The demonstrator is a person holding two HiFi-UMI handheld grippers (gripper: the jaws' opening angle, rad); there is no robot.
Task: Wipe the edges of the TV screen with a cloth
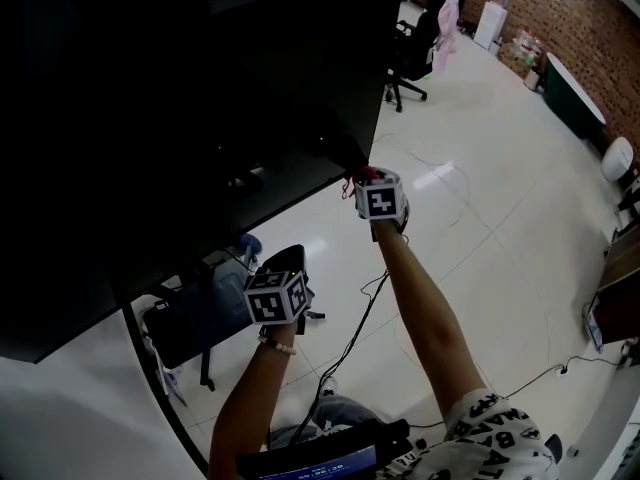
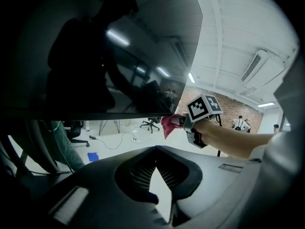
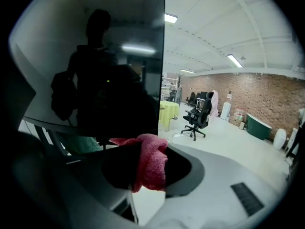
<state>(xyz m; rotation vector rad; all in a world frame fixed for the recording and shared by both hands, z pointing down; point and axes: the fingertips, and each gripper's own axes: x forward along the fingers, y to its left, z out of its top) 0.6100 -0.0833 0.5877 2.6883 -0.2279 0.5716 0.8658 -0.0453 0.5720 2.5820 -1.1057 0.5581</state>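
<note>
Looking down in the head view, the dark TV screen is seen filling the upper left, with its lower right corner above a pale tiled floor. The right tool is held up to that corner, and a red cloth is pressed against the screen's edge there. The left tool is held lower and to the left, beneath the screen's bottom edge and apart from it. An office chair is seen farther back on the floor, near a brick wall.

In the left gripper view, the left tool's jaws are seen brought together at their tips, with nothing held between them. Beyond them the screen's bottom edge runs across the picture, and the right tool is seen at its corner with the cloth touching the edge.

In the right gripper view, the right tool is seen clamped on the cloth, which is bunched between the jaws and bulges out past them. The screen fills the left half, its vertical side edge running just above the cloth, and a person's dark reflection is shown in it. The office chair and the brick wall are seen to the right.
</note>
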